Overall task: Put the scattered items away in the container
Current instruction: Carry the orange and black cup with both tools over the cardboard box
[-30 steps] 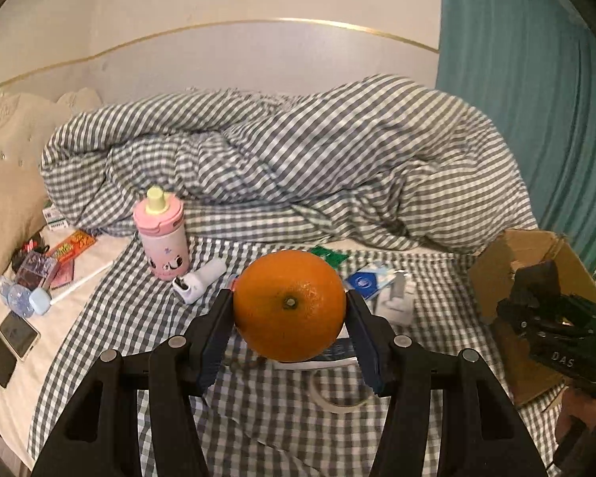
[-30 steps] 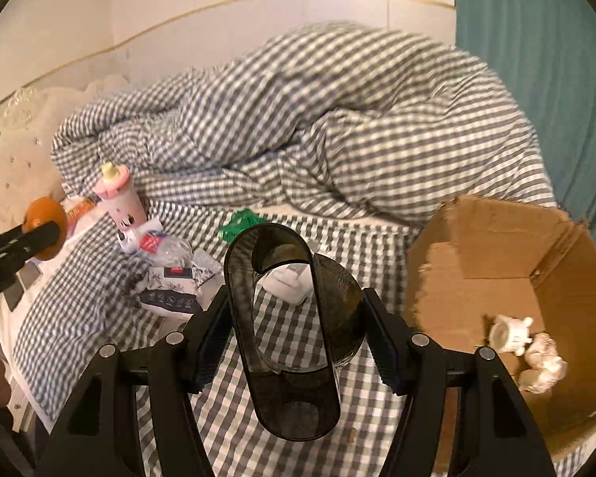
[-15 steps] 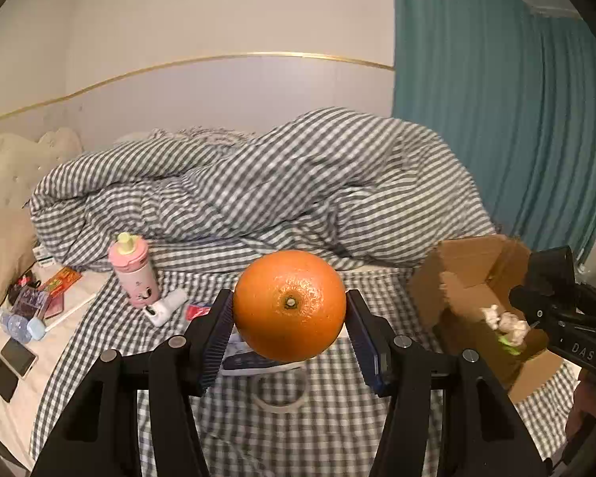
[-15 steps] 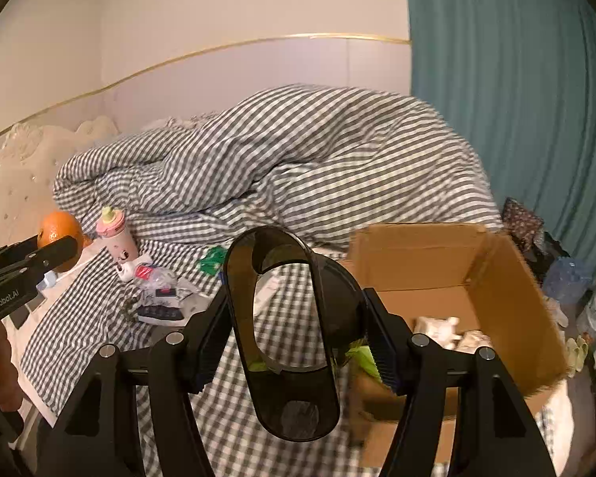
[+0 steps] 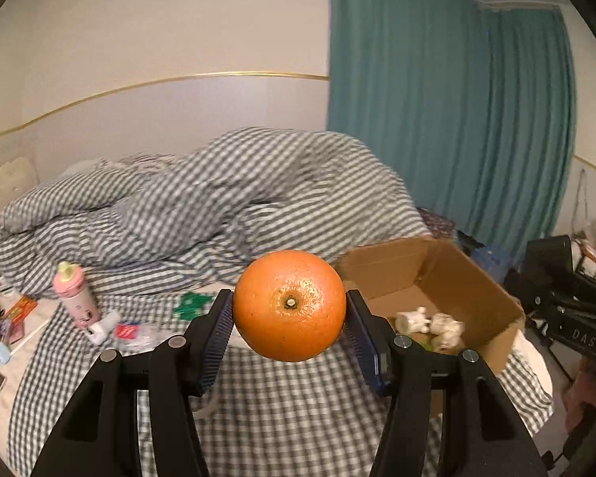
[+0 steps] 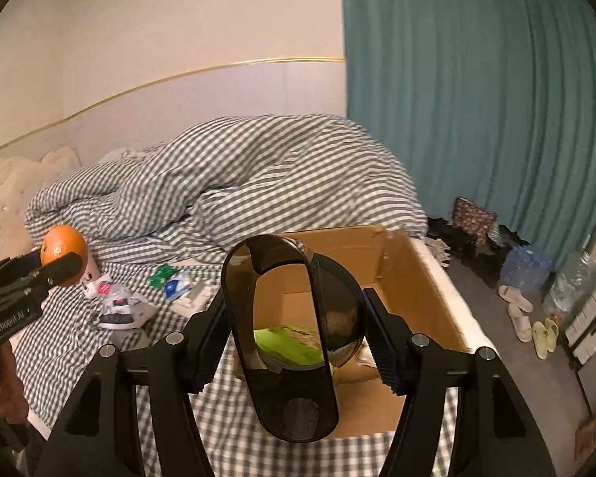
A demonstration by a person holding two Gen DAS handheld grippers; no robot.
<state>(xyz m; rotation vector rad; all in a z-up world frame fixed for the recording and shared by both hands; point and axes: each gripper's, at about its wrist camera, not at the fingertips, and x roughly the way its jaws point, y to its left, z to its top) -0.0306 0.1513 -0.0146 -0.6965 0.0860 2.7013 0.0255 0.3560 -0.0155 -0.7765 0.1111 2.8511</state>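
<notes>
My left gripper [image 5: 289,320] is shut on an orange [image 5: 289,305], held in the air above the checked bed sheet, left of the open cardboard box [image 5: 492,290]. Small white figurines [image 5: 431,322] lie inside the box. In the right wrist view, my right gripper [image 6: 294,338] is shut on a dark smoky translucent holder with an oval opening [image 6: 290,342], raised over the near left part of the cardboard box [image 6: 429,274]; a green item [image 6: 286,344] shows in the box through it. The left gripper with the orange [image 6: 63,254] appears at the far left.
A pink bottle [image 5: 75,296], a green packet [image 5: 192,305], a clear wrapped item [image 5: 133,330] and other small things lie scattered on the sheet. A bunched checked duvet [image 5: 218,202] fills the back. Teal curtain [image 6: 476,99] hangs right; slippers [image 6: 530,324] and bottles sit on the floor.
Both grippers rose and swung right with their loads. The box has come nearer in both views; the right gripper's holder now hangs over its near left part.
</notes>
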